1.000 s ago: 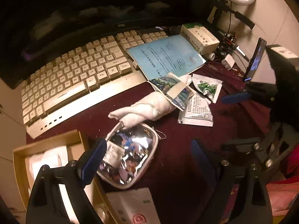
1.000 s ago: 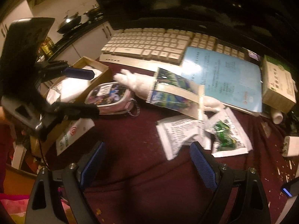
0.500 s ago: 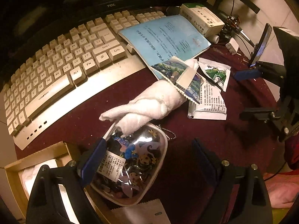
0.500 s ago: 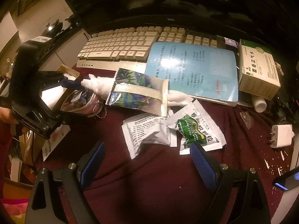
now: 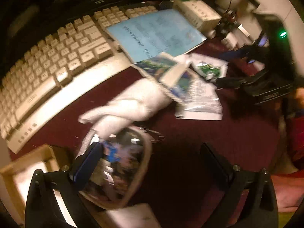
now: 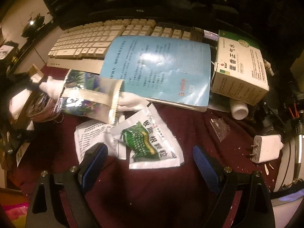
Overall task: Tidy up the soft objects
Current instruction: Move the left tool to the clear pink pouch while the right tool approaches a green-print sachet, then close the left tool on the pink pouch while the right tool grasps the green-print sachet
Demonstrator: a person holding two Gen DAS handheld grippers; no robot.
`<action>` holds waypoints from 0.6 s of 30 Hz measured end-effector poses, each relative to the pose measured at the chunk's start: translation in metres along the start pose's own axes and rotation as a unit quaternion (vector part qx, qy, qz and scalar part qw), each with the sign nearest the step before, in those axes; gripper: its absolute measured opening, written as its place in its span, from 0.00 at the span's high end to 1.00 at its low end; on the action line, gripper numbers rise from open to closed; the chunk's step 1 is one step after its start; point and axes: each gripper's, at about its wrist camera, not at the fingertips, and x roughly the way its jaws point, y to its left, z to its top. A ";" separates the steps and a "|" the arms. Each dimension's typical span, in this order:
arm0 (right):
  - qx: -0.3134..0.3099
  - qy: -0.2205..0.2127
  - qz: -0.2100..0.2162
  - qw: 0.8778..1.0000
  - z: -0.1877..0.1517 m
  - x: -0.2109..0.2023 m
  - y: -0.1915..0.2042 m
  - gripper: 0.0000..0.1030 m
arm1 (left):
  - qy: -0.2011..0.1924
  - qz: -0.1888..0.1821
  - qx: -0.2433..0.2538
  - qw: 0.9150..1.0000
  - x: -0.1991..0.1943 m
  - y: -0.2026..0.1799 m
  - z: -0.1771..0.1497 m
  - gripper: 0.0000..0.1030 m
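The left gripper (image 5: 150, 163) has just been widening its jaws, and the glossy pouch (image 5: 115, 169) lies between them against the left finger, untouched by the right one, beside the cardboard box (image 5: 28, 169) at the tabletop's left edge. The right gripper (image 6: 150, 163), jaws spread and empty, hovers just short of the green sachet (image 6: 148, 144).

A matt maroon cloth (image 6: 171, 199) covers the desk beneath a clutter of packaging. The white towel (image 5: 136, 100) looks soft and nubbly, the small pouch (image 5: 117, 167) shiny clear plastic (blurred in the left view). Foil-like sachets (image 6: 148, 144) catch the light; the blue booklet (image 6: 161, 68) has a glossy cover. The keyboard (image 6: 91, 41) is smooth cream plastic, the medicine box (image 6: 241, 66) printed card, the open box (image 5: 24, 169) plain brown cardboard.
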 end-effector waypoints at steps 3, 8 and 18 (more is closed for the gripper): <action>0.001 0.001 -0.003 1.000 0.001 0.006 -0.002 0.18 | -0.006 -0.015 -0.003 1.000 -0.008 -0.012 -0.007 0.01; 0.007 0.003 -0.002 1.000 0.001 0.012 -0.005 0.30 | -0.036 0.028 0.008 0.999 -0.029 -0.014 -0.004 0.11; 0.010 0.000 0.008 1.000 0.001 0.011 -0.004 0.30 | 0.038 0.077 0.033 0.996 0.006 0.032 0.005 0.09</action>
